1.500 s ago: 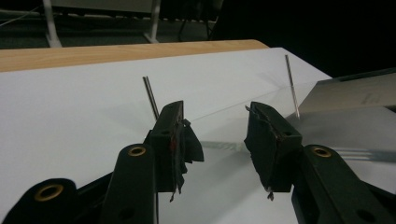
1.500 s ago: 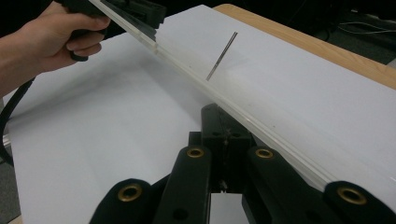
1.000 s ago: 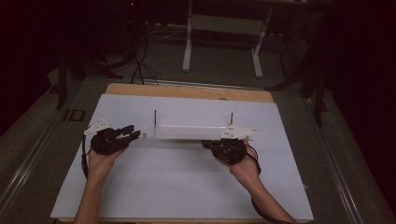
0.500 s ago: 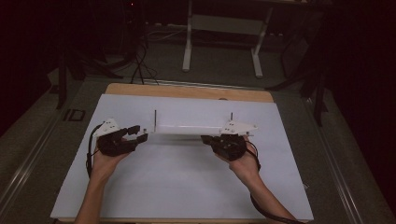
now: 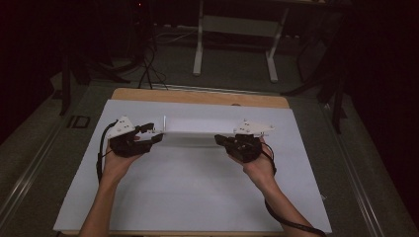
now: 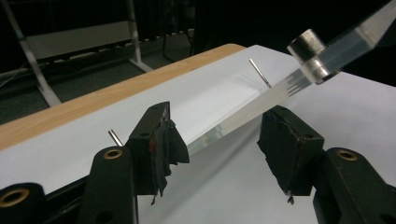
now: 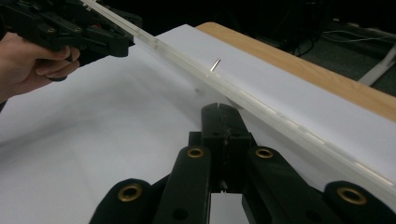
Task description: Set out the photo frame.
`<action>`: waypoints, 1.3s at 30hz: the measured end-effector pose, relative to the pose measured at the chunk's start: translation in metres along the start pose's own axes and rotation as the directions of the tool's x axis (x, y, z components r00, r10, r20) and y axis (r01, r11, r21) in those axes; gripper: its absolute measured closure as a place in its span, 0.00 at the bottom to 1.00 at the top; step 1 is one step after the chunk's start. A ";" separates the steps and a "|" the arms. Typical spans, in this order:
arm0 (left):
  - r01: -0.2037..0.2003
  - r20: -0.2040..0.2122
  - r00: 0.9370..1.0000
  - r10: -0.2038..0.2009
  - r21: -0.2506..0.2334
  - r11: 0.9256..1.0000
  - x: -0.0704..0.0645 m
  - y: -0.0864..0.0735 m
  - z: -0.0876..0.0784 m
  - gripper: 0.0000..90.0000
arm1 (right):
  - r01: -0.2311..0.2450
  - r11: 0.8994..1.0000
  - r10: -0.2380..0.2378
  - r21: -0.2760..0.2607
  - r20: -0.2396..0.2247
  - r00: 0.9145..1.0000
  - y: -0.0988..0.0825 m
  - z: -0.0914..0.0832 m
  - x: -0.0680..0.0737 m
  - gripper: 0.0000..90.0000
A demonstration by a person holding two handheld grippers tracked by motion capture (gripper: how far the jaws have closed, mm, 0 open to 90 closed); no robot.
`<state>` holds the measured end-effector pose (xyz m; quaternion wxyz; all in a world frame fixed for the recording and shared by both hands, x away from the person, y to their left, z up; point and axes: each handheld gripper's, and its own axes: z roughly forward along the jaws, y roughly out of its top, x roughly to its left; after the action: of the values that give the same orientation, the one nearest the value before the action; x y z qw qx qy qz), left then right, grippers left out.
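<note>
A long clear acrylic plate [image 5: 200, 127] lies crosswise at the middle of the white sheet [image 5: 188, 197], with a thin metal pin [image 6: 259, 72] standing at each end. My left gripper [image 5: 154, 138] is at the plate's left end. Its jaws have just been opening, and the plate's edge [image 6: 233, 123] runs between the pads [image 6: 161, 140] without being pressed. A metal stud [image 6: 310, 46] sits at the plate's far end. My right gripper [image 5: 221, 141] is at the right end, shut [image 7: 219, 112] with nothing between its jaws, and the plate [image 7: 261, 105] passes just beyond its tips.
The white sheet covers a wooden table [image 5: 197, 96] whose far edge shows as a tan strip. Beyond it are a dark floor, cables [image 5: 148, 64] and a white metal stand [image 5: 237, 29]. The left hand and its gripper [image 7: 70, 32] appear at the upper left of the right gripper view.
My left gripper has moved right and slightly up toward the plate's left end, and its jaws have spread wider. The right gripper has stayed where it was.
</note>
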<state>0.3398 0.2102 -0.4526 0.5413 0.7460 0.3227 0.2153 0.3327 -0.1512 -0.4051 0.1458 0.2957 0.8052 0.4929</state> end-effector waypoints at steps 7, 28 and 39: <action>0.007 -0.003 1.000 -0.007 0.001 1.000 0.005 0.010 0.008 0.57 | 0.008 1.000 -0.008 -0.003 0.050 0.999 0.006 0.001 -0.009 1.00; 0.041 -0.033 0.999 -0.041 -0.008 0.999 0.013 0.020 0.016 0.58 | -0.026 0.999 0.021 0.027 0.187 0.982 -0.022 -0.020 -0.054 0.70; 0.056 -0.043 0.997 -0.057 -0.007 0.998 0.016 0.024 0.019 0.58 | -0.073 0.997 0.065 0.016 0.274 0.959 -0.029 -0.033 -0.076 0.69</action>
<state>0.3699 0.2040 -0.4366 0.5422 0.7302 0.3546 0.2170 0.3651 -0.2318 -0.4195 0.2344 0.3908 0.7729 0.4415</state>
